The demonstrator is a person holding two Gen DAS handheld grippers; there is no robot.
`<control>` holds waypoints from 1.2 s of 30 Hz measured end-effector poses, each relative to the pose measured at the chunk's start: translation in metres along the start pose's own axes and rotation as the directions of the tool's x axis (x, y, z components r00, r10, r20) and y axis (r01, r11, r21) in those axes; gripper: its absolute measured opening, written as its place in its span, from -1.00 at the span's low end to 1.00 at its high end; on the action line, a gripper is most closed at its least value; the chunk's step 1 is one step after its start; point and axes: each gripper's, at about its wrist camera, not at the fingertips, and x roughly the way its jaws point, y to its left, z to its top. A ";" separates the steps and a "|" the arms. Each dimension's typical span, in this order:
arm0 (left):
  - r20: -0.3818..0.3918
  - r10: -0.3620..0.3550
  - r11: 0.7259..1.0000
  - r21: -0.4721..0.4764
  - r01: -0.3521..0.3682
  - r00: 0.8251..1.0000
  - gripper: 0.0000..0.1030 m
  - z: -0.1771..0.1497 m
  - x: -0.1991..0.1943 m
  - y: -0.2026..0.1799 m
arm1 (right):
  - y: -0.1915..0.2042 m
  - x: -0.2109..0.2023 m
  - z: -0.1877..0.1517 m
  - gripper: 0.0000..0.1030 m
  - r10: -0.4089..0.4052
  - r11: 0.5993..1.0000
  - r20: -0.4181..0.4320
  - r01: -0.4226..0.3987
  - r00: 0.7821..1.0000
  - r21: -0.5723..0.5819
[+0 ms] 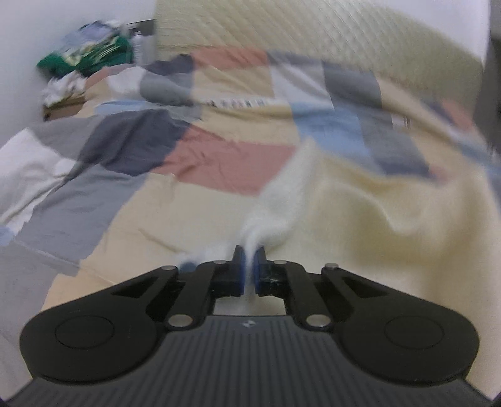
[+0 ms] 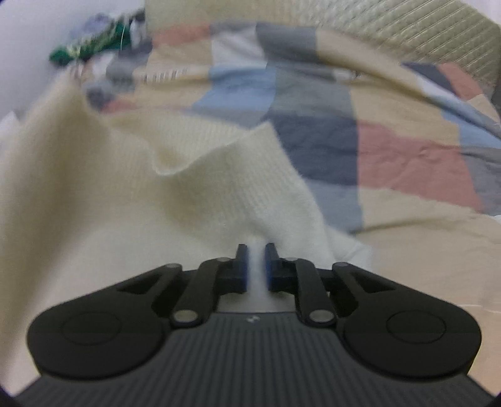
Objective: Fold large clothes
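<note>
Patchwork bedspread (image 1: 219,156) across a bed, blocks of pink, navy, grey, blue and cream; pale quilted headboard (image 1: 281,28) behind, white wall to the left. Heap of other clothes (image 1: 90,50), green and white among them, piled in the far left corner, apparently waiting their turn.

Cream knitted garment (image 2: 125,175) spread loose and rumpled over the near side of the bed, one edge curling up in a soft peak. No neat fold visible anywhere on it. Judged early in the task: garment gripped, not yet straightened or folded, with the heap beyond untouched.

Left tool (image 1: 249,255) closed to a narrow slit, a pinch of cream knit (image 1: 275,200) caught between the blue pads and rising away from them in a stretched ridge. Right tool (image 2: 256,253) likewise nearly closed, a thicker tuck of the same knit filling the gap between its pads. Both aimed downward toward the bed.

Motion blur heavy in both views, especially toward the far side; finer detail of sleeves or neckline impossible to make out.
</note>
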 end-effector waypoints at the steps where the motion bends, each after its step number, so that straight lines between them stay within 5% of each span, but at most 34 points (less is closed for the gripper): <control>1: 0.020 -0.015 0.999 -0.029 0.015 1.000 -0.88 0.004 -0.007 0.007 | -0.004 -0.010 0.003 -0.76 0.005 1.000 0.034 -0.006 0.999 0.028; 8: 0.107 -0.038 0.989 -0.141 0.053 0.994 -0.88 0.013 -0.036 0.028 | -0.039 -0.064 0.021 -0.79 -0.058 0.987 0.195 0.027 0.979 0.158; 15: 0.052 0.052 0.988 -0.148 -0.043 0.997 -0.88 0.006 -0.006 0.027 | -0.055 -0.020 0.011 -0.79 -0.137 0.976 0.072 0.123 0.988 0.179; 25: -0.048 0.131 0.986 -0.093 -0.135 0.990 -0.87 -0.001 0.025 0.028 | -0.062 -0.004 -0.004 -0.79 -0.187 0.966 0.004 0.183 0.982 0.184; 36: -0.035 0.076 0.988 -0.133 -0.080 0.996 -0.71 0.000 0.014 0.031 | -0.058 -0.003 -0.005 -0.73 -0.165 0.965 0.005 0.160 0.986 0.206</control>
